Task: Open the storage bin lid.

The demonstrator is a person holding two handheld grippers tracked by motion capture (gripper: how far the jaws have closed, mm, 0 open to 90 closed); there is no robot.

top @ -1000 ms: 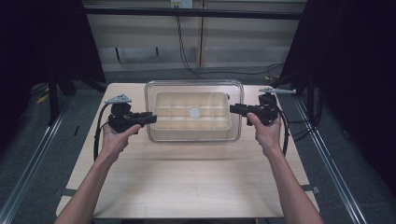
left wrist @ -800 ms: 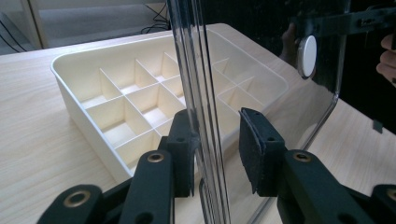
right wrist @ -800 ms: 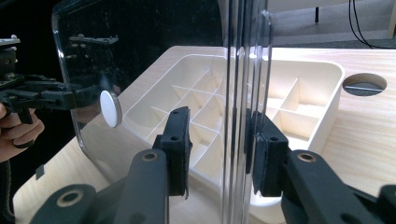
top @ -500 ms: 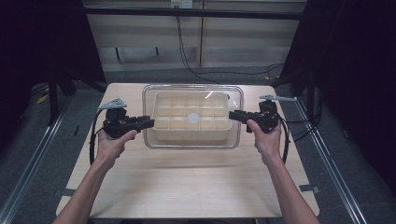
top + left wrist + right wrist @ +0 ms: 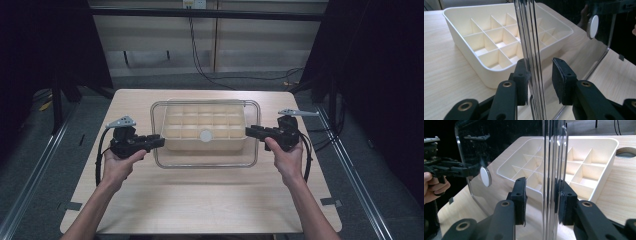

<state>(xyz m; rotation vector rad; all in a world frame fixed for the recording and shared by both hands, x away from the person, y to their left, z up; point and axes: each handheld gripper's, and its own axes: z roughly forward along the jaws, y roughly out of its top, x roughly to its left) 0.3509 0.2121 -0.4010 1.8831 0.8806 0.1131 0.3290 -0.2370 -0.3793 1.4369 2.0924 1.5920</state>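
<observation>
On the wooden table [image 5: 200, 200], left gripper [image 5: 156, 141] and right gripper [image 5: 251, 131] both clamped on the clear lid [image 5: 205, 161].

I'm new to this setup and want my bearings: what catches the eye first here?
A clear plastic lid with a white round knob hangs mid-table, held at its side edges by the left gripper and right gripper. Beneath it sits a cream plastic tray of square compartments on the pale wooden table.

Between the matt black plastic jaws of the left gripper [image 5: 540, 82] stood a clear, glossy plastic lid [image 5: 531, 50]; beyond them lay a smooth, matt cream plastic tray [image 5: 469, 57]. Under both, the table [image 5: 441, 75] looked like pale, matt wood.
</observation>
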